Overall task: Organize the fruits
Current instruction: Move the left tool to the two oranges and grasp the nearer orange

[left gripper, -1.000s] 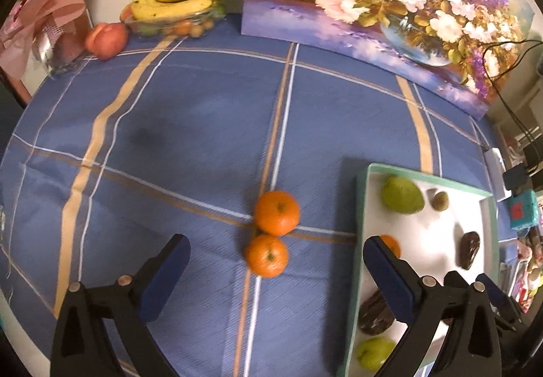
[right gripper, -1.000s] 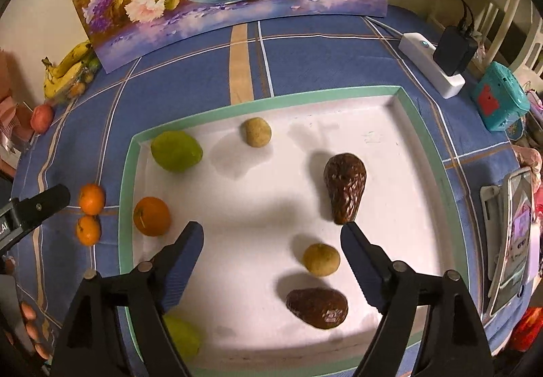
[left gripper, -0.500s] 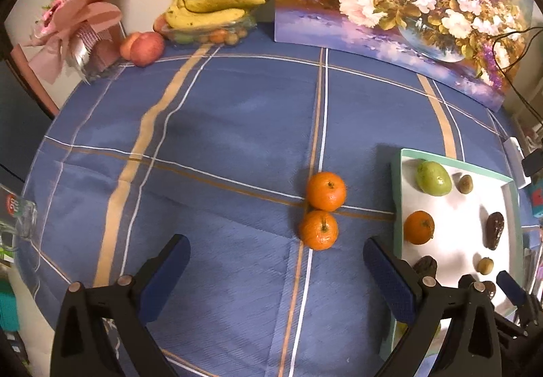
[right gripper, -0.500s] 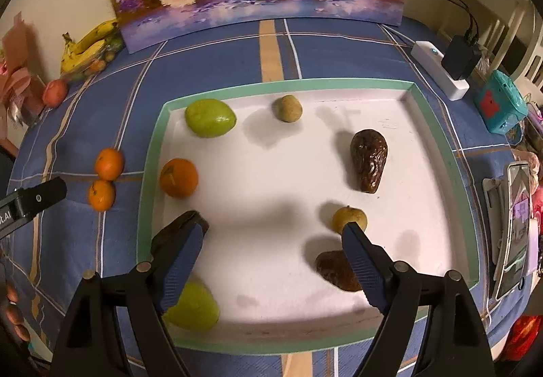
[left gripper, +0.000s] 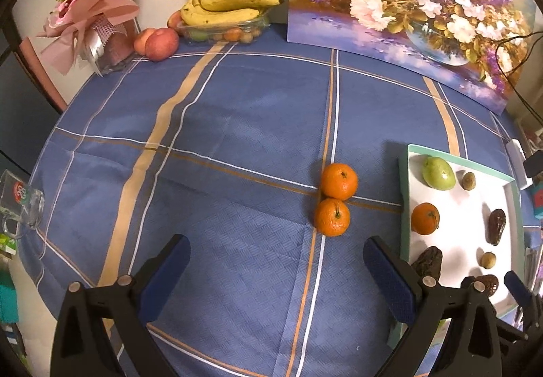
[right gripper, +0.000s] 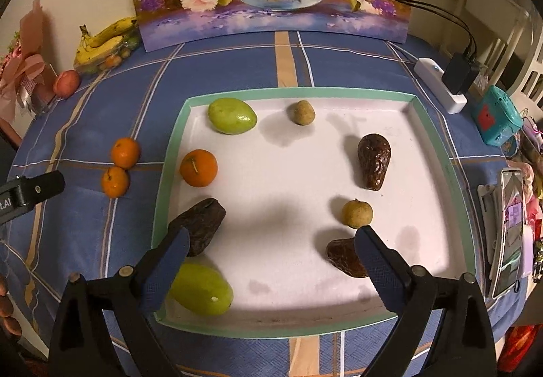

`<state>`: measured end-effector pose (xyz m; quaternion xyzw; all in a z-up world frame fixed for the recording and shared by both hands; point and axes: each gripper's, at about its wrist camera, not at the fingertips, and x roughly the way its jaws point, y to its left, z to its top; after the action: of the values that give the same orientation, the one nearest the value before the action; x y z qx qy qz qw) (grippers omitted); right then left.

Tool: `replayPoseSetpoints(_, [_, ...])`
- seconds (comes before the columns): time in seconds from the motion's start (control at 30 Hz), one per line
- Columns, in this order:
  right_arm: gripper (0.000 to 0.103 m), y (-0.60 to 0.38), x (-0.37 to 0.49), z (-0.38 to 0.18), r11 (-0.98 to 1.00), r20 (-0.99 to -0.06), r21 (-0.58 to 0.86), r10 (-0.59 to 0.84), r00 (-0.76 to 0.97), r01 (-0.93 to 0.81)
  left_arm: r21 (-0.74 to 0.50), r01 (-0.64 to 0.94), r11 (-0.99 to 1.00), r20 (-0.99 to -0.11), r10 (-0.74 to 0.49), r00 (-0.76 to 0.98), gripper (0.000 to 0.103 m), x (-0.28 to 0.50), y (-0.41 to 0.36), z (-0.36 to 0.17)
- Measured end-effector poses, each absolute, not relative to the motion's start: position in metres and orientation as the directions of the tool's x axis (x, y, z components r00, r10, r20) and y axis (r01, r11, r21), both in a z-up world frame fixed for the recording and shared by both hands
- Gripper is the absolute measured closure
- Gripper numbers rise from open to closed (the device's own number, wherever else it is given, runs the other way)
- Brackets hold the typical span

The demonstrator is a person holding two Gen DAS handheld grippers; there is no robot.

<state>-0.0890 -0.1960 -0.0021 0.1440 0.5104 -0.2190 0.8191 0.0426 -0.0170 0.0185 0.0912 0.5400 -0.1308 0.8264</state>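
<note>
The left gripper [left gripper: 276,261] has its blue-padded jaws wide apart, with nothing between them. It hangs over the blue checked tablecloth [left gripper: 220,139]. Just ahead of the jaws, a little toward the right finger, two small round oranges [left gripper: 336,199] lie on the cloth and touch each other. Beyond the right finger stands the white rectangular tray with a mint-green rim [left gripper: 404,173].

The right gripper [right gripper: 271,241] is over this tray [right gripper: 159,217], and its jaws are opening, already wide; no fruit is pressed between the pads. Just ahead of the left finger lies a dark brown wrinkled avocado [right gripper: 200,227], and under this finger, at the near left corner, a smooth green oval fruit [right gripper: 203,290]. At the right finger, partly hidden by it, lies a second dark brown avocado [right gripper: 342,256], and just ahead of it a small yellowish round fruit [right gripper: 356,213]. Further ahead in the tray are one orange [right gripper: 198,167], another green oval fruit [right gripper: 231,115], a small beige round fruit [right gripper: 301,112] and a third dark avocado [right gripper: 373,161].

Far ahead of the left jaws, by the wall, yellow bananas [left gripper: 224,8] lie on a clear container, with a reddish peach [left gripper: 162,44] beside it
</note>
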Motion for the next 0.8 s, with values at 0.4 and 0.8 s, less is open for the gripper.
replayPoseSetpoints(0.4, [0.005,-0.197,-0.087,-0.001,0.868,-0.883,0.018,-0.219,0.415,0.496,-0.007,0.323,0.946,-0.919,-0.133,0.372,0.0,0.05,-0.013,-0.001])
replayPoseSetpoints(0.8, [0.005,-0.199,-0.084,0.005,0.861,-0.847,0.09,-0.198,0.493,0.5,-0.017,0.394,0.919,-0.921,-0.168,0.351,0.0,0.055,-0.035,-0.011])
